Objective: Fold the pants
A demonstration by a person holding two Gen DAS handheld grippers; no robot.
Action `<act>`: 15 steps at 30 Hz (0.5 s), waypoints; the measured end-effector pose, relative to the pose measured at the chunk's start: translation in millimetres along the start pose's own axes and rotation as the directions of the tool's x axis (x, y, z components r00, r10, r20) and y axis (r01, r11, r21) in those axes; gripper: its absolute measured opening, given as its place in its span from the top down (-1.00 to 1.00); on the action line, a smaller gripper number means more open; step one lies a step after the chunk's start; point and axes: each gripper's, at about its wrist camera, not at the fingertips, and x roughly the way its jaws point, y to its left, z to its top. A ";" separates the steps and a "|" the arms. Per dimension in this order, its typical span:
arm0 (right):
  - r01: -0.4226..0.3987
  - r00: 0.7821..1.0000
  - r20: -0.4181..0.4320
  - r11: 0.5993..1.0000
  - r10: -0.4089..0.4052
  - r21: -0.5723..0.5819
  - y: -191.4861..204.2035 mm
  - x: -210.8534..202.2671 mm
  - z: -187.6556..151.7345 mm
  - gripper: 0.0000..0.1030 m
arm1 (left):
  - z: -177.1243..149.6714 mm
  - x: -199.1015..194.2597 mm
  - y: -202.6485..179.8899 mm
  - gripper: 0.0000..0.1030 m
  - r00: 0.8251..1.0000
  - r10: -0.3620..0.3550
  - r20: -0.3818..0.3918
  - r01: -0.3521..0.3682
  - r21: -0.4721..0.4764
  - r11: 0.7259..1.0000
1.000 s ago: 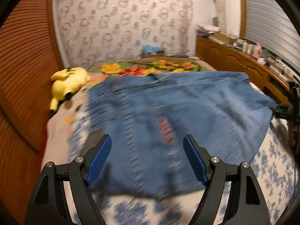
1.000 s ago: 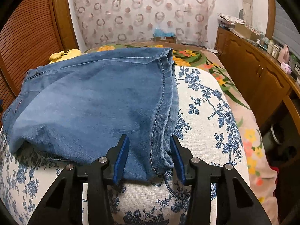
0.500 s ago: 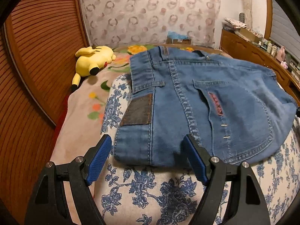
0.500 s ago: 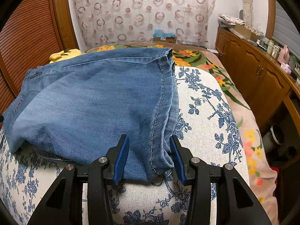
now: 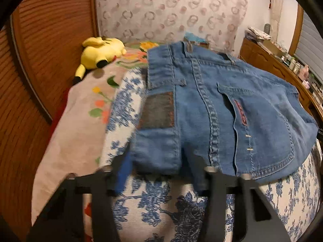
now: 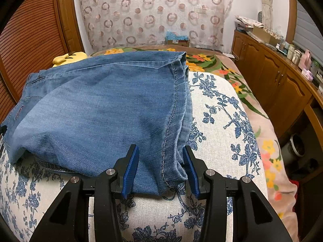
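Both grippers angled downward, each with denim between its jaws

The left gripper point(image 5: 159, 173) is seen blurred; its jaws have just been closing, and the near corner of the jeans point(image 5: 212, 109) is bracketed between its blue-padded fingers point(image 5: 123, 173), though pad contact cannot be confirmed through the blur. The right gripper point(image 6: 161, 171) is held steady, and a bunched, hemmed edge of the jeans is pressed on both sides by its blue pads point(image 6: 131, 171), its jaws being set narrowly apart.
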 end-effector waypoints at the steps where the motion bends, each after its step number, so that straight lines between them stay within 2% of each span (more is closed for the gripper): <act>1: -0.018 1.000 0.001 1.000 0.018 -0.008 1.1 -0.3 0.3 0.30 | 0.2 -1.2 1.7 0.31 1.000 -0.027 0.001 0.027 -0.010 1.000; 2: -0.035 0.999 0.001 0.999 0.035 -0.018 3.6 -0.5 0.5 0.51 | 0.6 -1.9 2.2 0.40 0.999 -0.045 -0.001 0.045 -0.013 0.999; 3: -0.043 0.999 0.002 0.999 0.043 -0.030 7.4 -0.5 0.4 0.61 | 0.9 -3.5 1.0 0.49 0.999 -0.044 0.003 0.044 -0.005 0.999; 6: -0.032 0.999 -0.002 0.998 0.032 -0.050 13.3 -1.1 1.5 0.66 | 1.2 -12.4 -7.0 0.64 0.999 -0.041 0.026 0.040 0.020 0.999; 15: -0.059 0.995 0.085 0.998 0.060 -0.015 0.0 -32.6 9.0 0.68 | 10.5 -55.4 -28.4 0.71 0.993 -0.011 0.118 -0.001 0.108 0.994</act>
